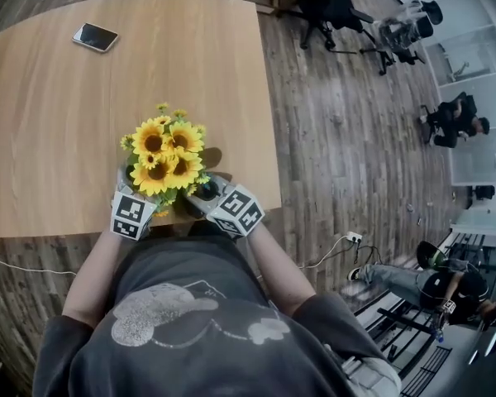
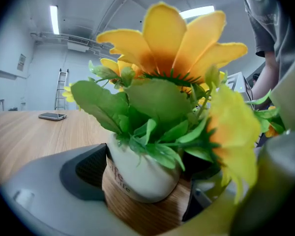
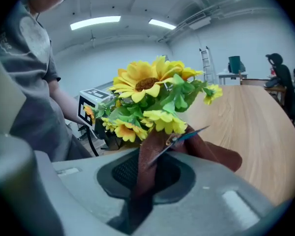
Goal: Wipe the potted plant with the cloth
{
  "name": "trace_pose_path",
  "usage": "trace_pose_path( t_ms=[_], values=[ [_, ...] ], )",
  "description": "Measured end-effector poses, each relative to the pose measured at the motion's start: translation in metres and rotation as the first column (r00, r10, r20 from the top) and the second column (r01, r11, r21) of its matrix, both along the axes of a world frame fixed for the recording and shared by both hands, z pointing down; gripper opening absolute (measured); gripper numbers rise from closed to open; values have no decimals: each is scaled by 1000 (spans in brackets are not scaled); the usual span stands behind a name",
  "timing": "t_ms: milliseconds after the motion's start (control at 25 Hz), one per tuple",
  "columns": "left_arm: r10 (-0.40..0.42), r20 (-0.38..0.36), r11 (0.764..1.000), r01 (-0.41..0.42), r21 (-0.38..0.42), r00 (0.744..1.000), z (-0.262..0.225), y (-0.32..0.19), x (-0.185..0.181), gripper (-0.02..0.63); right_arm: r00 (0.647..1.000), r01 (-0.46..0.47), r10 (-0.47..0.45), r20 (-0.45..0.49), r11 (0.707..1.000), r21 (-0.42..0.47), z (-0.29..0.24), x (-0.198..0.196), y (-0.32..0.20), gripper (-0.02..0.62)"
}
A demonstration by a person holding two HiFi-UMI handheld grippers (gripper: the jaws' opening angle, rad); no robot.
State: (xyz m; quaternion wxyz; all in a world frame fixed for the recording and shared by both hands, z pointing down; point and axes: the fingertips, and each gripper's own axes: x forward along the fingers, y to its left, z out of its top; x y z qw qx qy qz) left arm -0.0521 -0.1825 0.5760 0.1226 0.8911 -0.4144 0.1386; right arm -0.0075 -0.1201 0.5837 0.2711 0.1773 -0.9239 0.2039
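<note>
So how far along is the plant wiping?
Set-up looks done: the left gripper is closed on the white pot, and the right gripper pinches the brown cloth. In hand: the cloth is up against the underside of the sunflowers. Left: I can't tell how much is wiped; most of the sunflowers likely remain.

- Your head view looks steeply down from above your chest onto the table point(image 1: 58, 122), with the plant point(image 1: 164, 157) at centre.
- Your left gripper view sits low and nearly level, right against the plant point(image 2: 157, 107), facing along the table towards the phone point(image 2: 52, 116).
- Your right gripper view sits close on the plant's other side, tilted down.
- All three share plant and table; the head and left views share the phone.
</note>
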Motion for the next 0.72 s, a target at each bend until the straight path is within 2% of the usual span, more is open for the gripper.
trace_pose_path(
  t_ms=[120, 200, 440, 560, 720],
  values=[
    [22, -24, 1000, -22, 0, 999, 1, -2, 1, 528, 992, -124, 125, -19, 992, 35, 3, 11, -4, 46],
    [18, -31, 1000, -18, 8, 999, 2, -1, -1, 535, 977, -212, 213, -27, 976, 57, 3, 23, -8, 46],
    [-16, -67, 1000, 16, -7, 998, -3, 18, -19, 541, 896, -444, 444, 8, 894, 60, -5, 63, -11, 46],
    [-67, -104, 997, 64, -32, 992, -8, 34, -33, 514, 870, -492, 492, 26, 870, 28, -1, 78, -6, 46],
    [-125, -119, 992, 120, -48, 985, -14, 55, -41, 478, 861, -507, 506, 51, 862, 13, 0, 89, -3, 46]
  ],
)
